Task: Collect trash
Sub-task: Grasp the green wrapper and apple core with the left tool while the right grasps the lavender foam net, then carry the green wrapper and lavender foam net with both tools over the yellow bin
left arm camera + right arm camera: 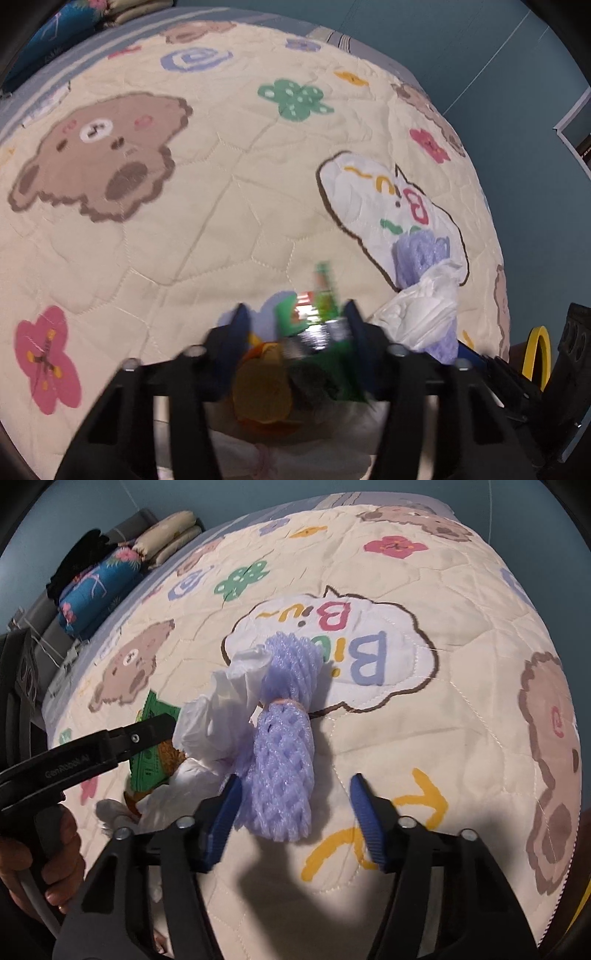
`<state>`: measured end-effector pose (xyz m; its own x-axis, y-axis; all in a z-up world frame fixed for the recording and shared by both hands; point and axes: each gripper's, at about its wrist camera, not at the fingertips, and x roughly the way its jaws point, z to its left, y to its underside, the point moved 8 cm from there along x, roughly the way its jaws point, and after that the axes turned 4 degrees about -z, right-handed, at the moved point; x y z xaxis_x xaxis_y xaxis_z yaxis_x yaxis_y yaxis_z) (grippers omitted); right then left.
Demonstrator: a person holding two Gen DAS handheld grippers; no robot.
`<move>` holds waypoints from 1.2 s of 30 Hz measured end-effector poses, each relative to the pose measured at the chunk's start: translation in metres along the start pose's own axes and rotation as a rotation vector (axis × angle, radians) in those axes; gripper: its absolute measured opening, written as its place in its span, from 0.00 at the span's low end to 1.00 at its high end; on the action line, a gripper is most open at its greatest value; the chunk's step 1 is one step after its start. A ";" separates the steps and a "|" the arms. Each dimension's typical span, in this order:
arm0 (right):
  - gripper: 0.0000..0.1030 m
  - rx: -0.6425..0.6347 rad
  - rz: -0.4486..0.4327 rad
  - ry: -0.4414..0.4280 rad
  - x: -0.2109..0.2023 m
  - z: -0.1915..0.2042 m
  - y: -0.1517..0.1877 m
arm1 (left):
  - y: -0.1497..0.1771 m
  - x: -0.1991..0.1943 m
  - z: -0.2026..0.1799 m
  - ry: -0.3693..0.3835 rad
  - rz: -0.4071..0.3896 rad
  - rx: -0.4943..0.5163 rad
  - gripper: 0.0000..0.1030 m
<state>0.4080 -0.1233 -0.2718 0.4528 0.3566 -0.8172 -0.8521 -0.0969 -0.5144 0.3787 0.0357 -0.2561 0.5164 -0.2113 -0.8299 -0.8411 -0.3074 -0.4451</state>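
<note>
On the cream quilt [155,251] a green snack wrapper [286,314] with a silver inside lies between the blue pads of my left gripper [297,323]. The right pad is against it and a gap shows at the left pad; the view is blurred. Under it sits an orange packet [262,387]. My right gripper [295,805] stands open around a purple foam net [284,768], which touches the left pad only. A crumpled white plastic bag [210,723] lies beside the net. A finger of the left gripper [151,731] reaches over the green wrapper [151,764].
Rolled and folded bedding [99,579] is stacked at the far end of the bed. A hand [22,867] holds the left gripper's handle. A yellow curved object [535,354] and dark gear sit past the bed's right edge. Teal wall [480,55] lies behind.
</note>
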 end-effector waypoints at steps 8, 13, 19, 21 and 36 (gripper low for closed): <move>0.22 -0.017 0.013 -0.007 0.007 0.006 0.001 | 0.000 -0.002 -0.005 -0.001 -0.016 0.036 0.22; 0.18 0.006 -0.002 -0.027 -0.003 0.004 0.000 | -0.002 -0.011 -0.007 -0.007 -0.019 0.055 0.21; 0.17 0.027 -0.029 -0.039 -0.025 -0.001 -0.001 | -0.004 -0.031 -0.008 0.005 -0.039 0.055 0.19; 0.17 0.033 -0.042 -0.043 -0.035 -0.002 0.000 | -0.004 -0.039 -0.007 0.010 -0.049 0.051 0.19; 0.17 0.023 -0.127 -0.088 -0.123 0.002 0.025 | -0.004 -0.096 0.009 0.054 -0.143 0.011 0.19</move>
<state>0.3303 -0.1673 -0.1836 0.5332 0.4444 -0.7199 -0.7959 -0.0250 -0.6049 0.3308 0.0659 -0.1783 0.6387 -0.2161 -0.7385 -0.7600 -0.3273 -0.5615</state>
